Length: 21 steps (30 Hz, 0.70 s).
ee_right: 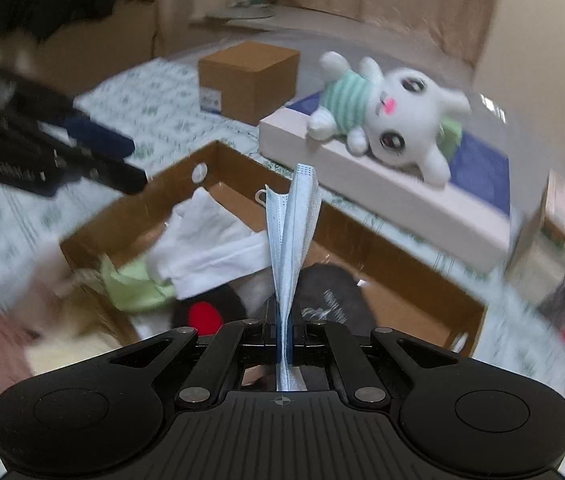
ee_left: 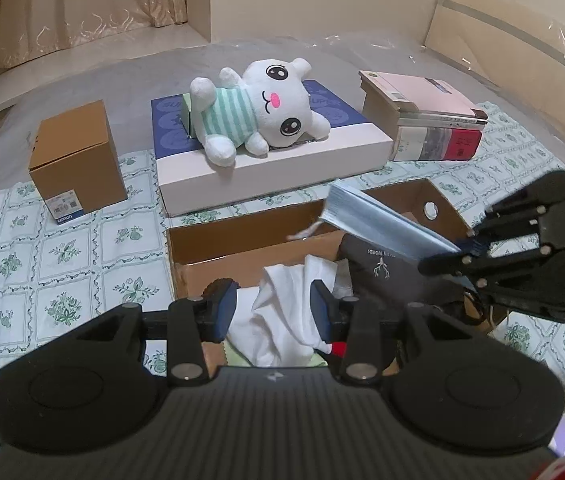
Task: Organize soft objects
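Observation:
An open cardboard box (ee_left: 242,236) (ee_right: 386,248) holds a white cloth (ee_left: 282,320) (ee_right: 210,236), a dark grey garment (ee_left: 378,268) (ee_right: 334,296) and a light green cloth (ee_right: 134,284). My right gripper (ee_right: 285,320) (ee_left: 462,252) is shut on a stack of blue face masks (ee_right: 292,216) (ee_left: 382,220) and holds it above the box. My left gripper (ee_left: 273,312) (ee_right: 122,160) is open, its fingers on either side of the white cloth. A white plush toy in a striped shirt (ee_left: 258,108) (ee_right: 386,120) lies on a flat white and blue box (ee_left: 274,160) (ee_right: 382,184).
A closed brown carton (ee_left: 76,160) (ee_right: 250,76) stands left of the flat box. A stack of books (ee_left: 422,120) lies at the right. All rest on a floral green and white cloth (ee_left: 42,256). Curtains hang behind.

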### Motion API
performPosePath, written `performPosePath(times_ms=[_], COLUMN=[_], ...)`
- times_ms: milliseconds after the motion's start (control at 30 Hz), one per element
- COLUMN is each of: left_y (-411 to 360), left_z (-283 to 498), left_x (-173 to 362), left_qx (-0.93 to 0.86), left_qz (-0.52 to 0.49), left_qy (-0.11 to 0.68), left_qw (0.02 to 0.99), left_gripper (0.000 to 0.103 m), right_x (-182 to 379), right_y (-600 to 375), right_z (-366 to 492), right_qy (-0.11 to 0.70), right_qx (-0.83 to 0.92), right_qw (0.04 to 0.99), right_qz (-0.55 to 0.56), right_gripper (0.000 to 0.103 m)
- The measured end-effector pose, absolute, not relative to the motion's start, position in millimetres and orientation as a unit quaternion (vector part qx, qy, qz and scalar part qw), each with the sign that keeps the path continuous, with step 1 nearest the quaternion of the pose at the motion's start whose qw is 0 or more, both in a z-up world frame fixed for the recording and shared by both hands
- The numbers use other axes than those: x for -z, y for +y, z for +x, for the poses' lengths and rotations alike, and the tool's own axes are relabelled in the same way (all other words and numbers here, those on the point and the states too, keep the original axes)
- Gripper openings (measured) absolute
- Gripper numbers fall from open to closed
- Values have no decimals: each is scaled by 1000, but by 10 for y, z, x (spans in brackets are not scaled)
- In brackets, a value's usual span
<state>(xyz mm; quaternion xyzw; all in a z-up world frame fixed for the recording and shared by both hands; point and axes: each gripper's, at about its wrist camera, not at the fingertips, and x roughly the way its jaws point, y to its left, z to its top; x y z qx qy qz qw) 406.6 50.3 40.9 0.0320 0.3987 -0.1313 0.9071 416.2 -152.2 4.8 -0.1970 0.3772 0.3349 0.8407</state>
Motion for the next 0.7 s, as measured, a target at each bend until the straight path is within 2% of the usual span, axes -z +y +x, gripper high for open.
performPosePath(times_ms=[167, 267, 333, 400, 433, 700], left_y=[553, 558, 563, 572, 577, 599], left_z=[4068, 4062, 4058, 4048, 4039, 3790], left_x=[-339, -284, -271, -281, -295, -580], left_qx=[132, 135, 136, 136, 135, 132], left_qz=[25, 24, 24, 22, 21, 11], left_qy=[400, 406, 407, 406, 404, 383], left_qw=[906, 904, 903, 904, 904, 914], left_gripper=[36, 36, 36, 36, 36, 36], right_x=[17, 134, 213, 206, 189, -189], right_y=[-1430, -1408, -1422, -1496, -1539, -1783], right_z=[4190, 4230, 4256, 4240, 4235, 3974], right_qy=[356, 372, 393, 390, 389, 378], right_qx=[-365, -367, -355, -350, -349, -329], right_qw=[825, 814, 810, 818, 823, 857], right_qz=[-244, -253, -252, -238, -223, -116], right_gripper=[3, 3, 11, 47, 51, 51])
